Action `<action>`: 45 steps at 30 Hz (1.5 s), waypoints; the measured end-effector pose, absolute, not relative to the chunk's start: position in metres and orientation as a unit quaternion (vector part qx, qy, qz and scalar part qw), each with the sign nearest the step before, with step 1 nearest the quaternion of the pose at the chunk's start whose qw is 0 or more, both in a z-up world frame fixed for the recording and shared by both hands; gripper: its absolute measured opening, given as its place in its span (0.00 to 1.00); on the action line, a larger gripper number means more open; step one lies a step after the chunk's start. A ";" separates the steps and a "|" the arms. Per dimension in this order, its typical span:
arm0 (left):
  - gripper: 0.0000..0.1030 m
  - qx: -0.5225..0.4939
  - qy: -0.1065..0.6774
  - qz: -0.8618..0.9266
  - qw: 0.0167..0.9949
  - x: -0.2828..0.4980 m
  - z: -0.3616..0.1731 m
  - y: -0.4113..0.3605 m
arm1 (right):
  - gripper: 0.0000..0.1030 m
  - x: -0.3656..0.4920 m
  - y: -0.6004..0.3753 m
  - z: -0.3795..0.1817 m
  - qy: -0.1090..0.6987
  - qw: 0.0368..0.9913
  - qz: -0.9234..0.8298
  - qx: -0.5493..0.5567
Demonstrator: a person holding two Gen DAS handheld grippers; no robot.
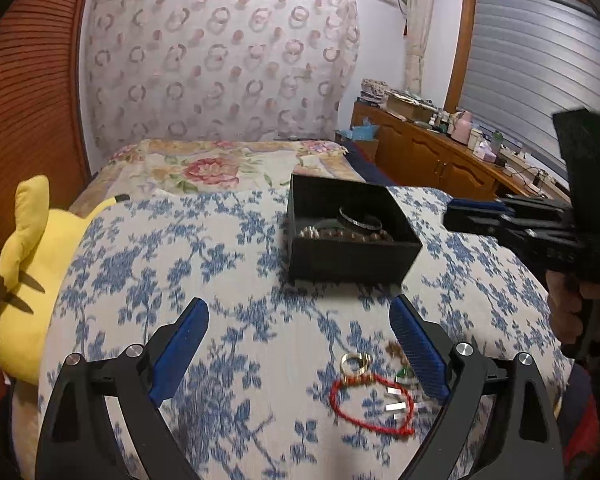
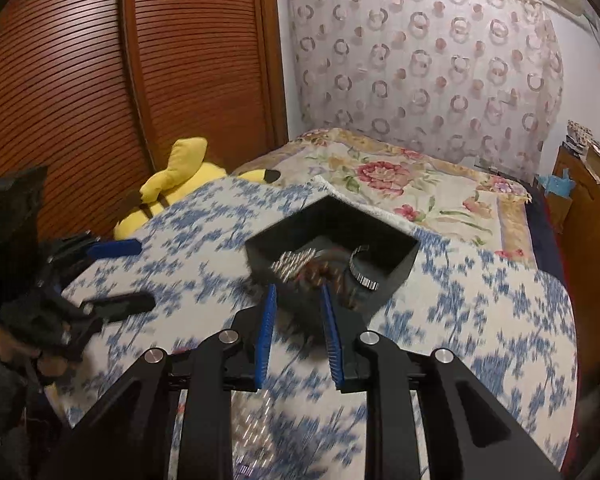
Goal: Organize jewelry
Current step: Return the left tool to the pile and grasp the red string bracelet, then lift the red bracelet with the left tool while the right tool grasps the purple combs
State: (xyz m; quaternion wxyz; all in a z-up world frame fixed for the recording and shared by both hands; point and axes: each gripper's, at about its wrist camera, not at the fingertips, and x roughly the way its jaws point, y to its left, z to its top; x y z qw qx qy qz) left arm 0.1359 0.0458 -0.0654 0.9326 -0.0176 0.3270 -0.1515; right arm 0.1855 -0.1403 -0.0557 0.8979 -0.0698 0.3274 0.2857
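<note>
A black open box (image 1: 352, 236) sits on the blue-flowered bedspread (image 1: 228, 264) and holds a dark bangle (image 1: 360, 220) and beaded bracelets (image 1: 340, 234). My left gripper (image 1: 300, 316) is open and empty above the spread. Between its fingers, near the right one, lie a red cord bracelet (image 1: 370, 404), a gold ring (image 1: 356, 362) and small green and brown pieces (image 1: 402, 360). My right gripper (image 2: 298, 292) is open at the box's near wall (image 2: 332, 268), with nothing between the pads. A blurred silvery chain (image 2: 256, 420) shows below it. The right gripper also shows in the left wrist view (image 1: 476, 216), right of the box.
A yellow plush toy (image 1: 24, 276) lies at the bed's left edge. A floral quilt (image 1: 220, 168) covers the far bed. A wooden dresser (image 1: 440, 152) with clutter stands on the right. A slatted wooden wardrobe (image 2: 120, 80) is on the left.
</note>
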 end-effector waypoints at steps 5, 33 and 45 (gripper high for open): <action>0.86 -0.009 0.344 -0.157 0.926 0.121 -0.078 0.048 | 0.29 0.151 -0.146 -0.079 0.348 0.889 0.292 -0.062; 0.22 0.084 0.420 -0.183 0.885 0.128 -0.121 0.003 | 0.44 0.104 -0.169 -0.128 0.386 0.882 0.268 -0.044; 0.02 0.053 0.417 -0.191 0.887 0.122 -0.119 0.014 | 0.46 0.089 -0.168 -0.123 0.384 0.879 0.280 -0.039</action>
